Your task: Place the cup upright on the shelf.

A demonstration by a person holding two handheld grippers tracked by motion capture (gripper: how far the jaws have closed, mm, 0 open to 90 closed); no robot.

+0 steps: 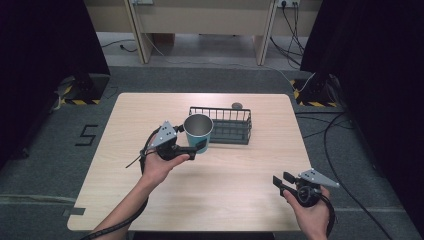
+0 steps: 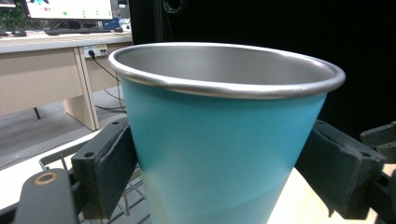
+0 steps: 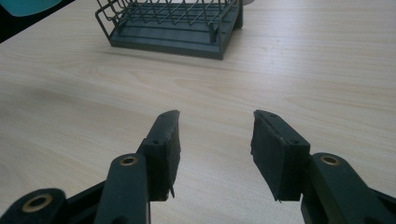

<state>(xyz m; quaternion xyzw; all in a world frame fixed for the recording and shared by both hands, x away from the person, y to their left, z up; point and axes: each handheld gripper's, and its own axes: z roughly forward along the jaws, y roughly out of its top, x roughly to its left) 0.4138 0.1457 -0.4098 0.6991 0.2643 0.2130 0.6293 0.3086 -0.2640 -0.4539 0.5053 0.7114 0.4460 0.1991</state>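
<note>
My left gripper [image 1: 196,148] clamps the teal cup [image 1: 198,132] between both pads, one pad [image 2: 112,161] on each side of the wall below the steel rim; cup upright, mouth open upward. Ahead of these jaws and just past the cup sits the wire basket [image 1: 231,120], on the table [image 1: 240,185]; whether cup and basket touch I cannot tell. A small round grey object [image 1: 237,105] lies beyond the basket's far side. My right gripper [image 3: 215,140] has its jaws spread apart, nothing between them, held low over bare tabletop, well apart from the cup; the basket stands farther ahead of its jaws.
</note>
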